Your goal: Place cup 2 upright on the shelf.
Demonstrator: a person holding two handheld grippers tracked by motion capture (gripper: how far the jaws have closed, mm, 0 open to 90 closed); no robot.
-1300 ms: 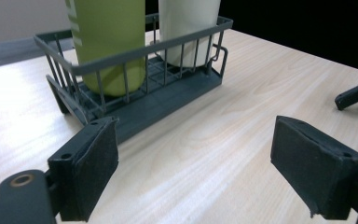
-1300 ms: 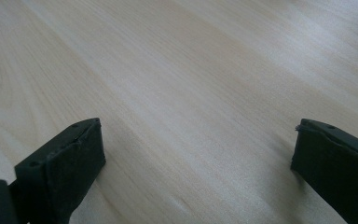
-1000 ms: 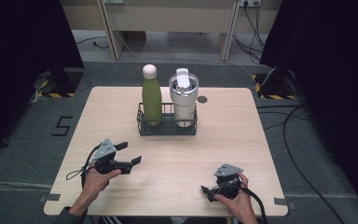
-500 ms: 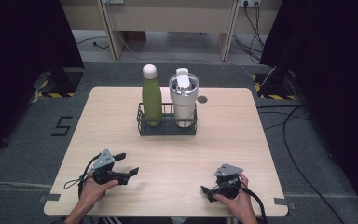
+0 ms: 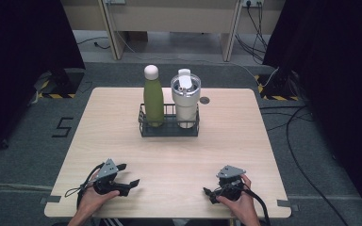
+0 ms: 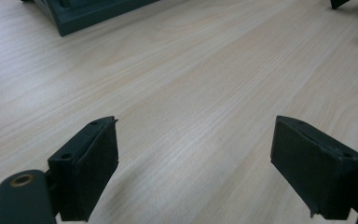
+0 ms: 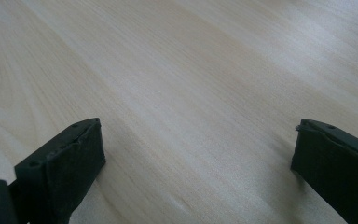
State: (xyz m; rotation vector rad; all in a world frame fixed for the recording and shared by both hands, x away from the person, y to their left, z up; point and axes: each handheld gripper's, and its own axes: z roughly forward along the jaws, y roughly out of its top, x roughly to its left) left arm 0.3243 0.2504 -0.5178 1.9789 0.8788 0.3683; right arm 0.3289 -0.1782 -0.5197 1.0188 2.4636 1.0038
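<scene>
- Compared with a second ago, the left gripper (image 5: pixel 128 181) is seen nearer the table's near edge, having been drawn back toward the person; half a second ago it was already close to this spot.
- The right gripper (image 5: pixel 209 194) is found where it was in both earlier pictures, and the bottle and tumbler are unmoved.
- A green bottle (image 5: pixel 153 100) with a pale round cap is seen upright in the left part of a black wire caddy (image 5: pixel 168 130) on the far half of the light wooden table (image 5: pixel 235 136).
- A white tumbler (image 5: pixel 185 103) with a clear lid is seen upright in the caddy's right part, just beside the bottle.
- The left gripper is held low at the near left, its jaws spread wide over bare wood and nothing held between them.
- The right gripper is held low at the near right by a hand (image 5: pixel 238 202), jaws likewise wide apart and empty.
- Both grippers are kept well apart from the caddy.
</scene>
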